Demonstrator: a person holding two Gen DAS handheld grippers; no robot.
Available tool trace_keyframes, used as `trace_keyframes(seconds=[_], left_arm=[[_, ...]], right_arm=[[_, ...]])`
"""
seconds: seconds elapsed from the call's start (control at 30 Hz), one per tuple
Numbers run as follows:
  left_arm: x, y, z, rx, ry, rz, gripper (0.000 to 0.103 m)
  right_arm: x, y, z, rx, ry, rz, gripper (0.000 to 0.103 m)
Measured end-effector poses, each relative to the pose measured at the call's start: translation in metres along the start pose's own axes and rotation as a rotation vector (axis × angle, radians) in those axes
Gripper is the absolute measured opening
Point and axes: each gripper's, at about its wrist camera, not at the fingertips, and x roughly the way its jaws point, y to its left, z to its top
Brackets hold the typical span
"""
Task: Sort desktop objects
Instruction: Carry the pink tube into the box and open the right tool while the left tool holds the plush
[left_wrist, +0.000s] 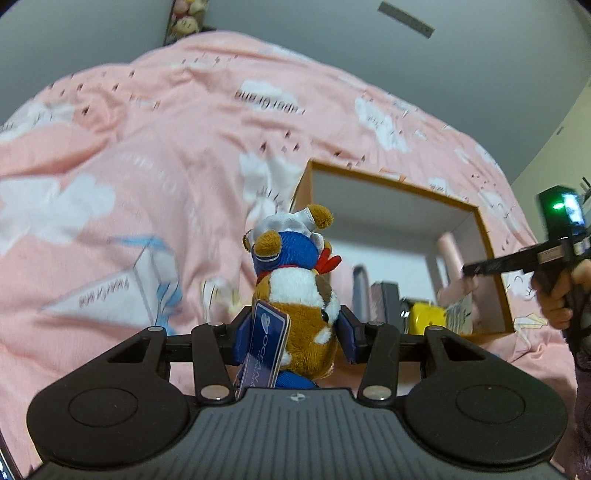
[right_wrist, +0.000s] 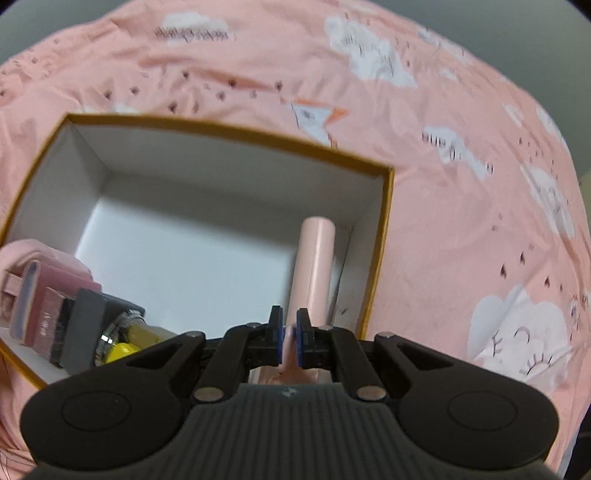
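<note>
The plush toy (left_wrist: 295, 295), a brown-and-white stuffed animal in blue clothes with a card tag (left_wrist: 267, 343) hanging at its side, sat pinched between the blue pads of the left claw (left_wrist: 293, 334), clear of the pink cloud-print bedspread (left_wrist: 129, 166) and just short of the open box (left_wrist: 484, 236) with the mustard-coloured rim. The step in hand looked like carrying things into that box, both hands at work at once. The right claw (right_wrist: 290, 330) was pressed nearly together on the thin near end of a pale pink tube (right_wrist: 314, 266), whose far end reached down inside the box near its right wall. Already in the box lay a pink case (right_wrist: 33, 295), a dark grey block (right_wrist: 88, 325) and something yellow (right_wrist: 118, 349), crowded at its near left side. By my judgement, the next move called for the right claw to let the tube go and draw clear, and for the left to bring the toy over the rim toward the bare white floor before spreading.
</note>
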Motion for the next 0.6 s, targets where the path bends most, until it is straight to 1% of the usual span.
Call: trace_keyframes(seconds=[0.1, 0.23, 0.27, 0.3, 0.33, 0.37, 0.43, 0.47, 0.53, 0.6], left_arm=[[-0.002, -0.007, 0.005, 0.02, -0.028, -0.012, 0.054], [-0.002, -0.01, 0.011, 0.028, -0.045, -0.029, 0.054], [-0.003, -0.011, 0.011, 0.03, -0.048, -0.03, 0.054], [-0.003, -0.011, 0.011, 0.031, -0.05, -0.031, 0.054], [-0.003, -0.011, 0.012, 0.031, -0.051, -0.034, 0.054], [-0.003, -0.011, 0.012, 0.03, -0.051, -0.035, 0.054], [-0.002, -0.011, 0.013, 0.029, -0.052, -0.037, 0.054], [-0.001, -0.011, 0.014, 0.029, -0.053, -0.037, 0.054], [-0.002, -0.011, 0.013, 0.033, -0.057, -0.039, 0.054], [-0.002, -0.012, 0.015, 0.038, -0.058, -0.04, 0.054]], right_arm=[[0.013, 0.003, 0.003, -0.021, 0.039, -0.06, 0.008], [0.017, 0.005, 0.006, -0.035, 0.065, -0.089, 0.008], [0.016, 0.007, 0.007, -0.048, 0.064, -0.098, 0.008], [0.015, 0.008, 0.007, -0.061, 0.055, -0.114, 0.0], [0.012, 0.009, 0.007, -0.087, 0.033, -0.148, 0.0], [0.009, 0.01, 0.008, -0.102, 0.018, -0.158, 0.0], [0.008, 0.002, 0.012, -0.053, 0.055, -0.093, 0.0], [0.009, 0.001, 0.014, -0.049, 0.068, -0.079, 0.0], [0.009, 0.004, 0.013, -0.096, 0.074, -0.078, 0.0], [0.007, 0.007, 0.012, -0.13, 0.082, -0.037, 0.001]])
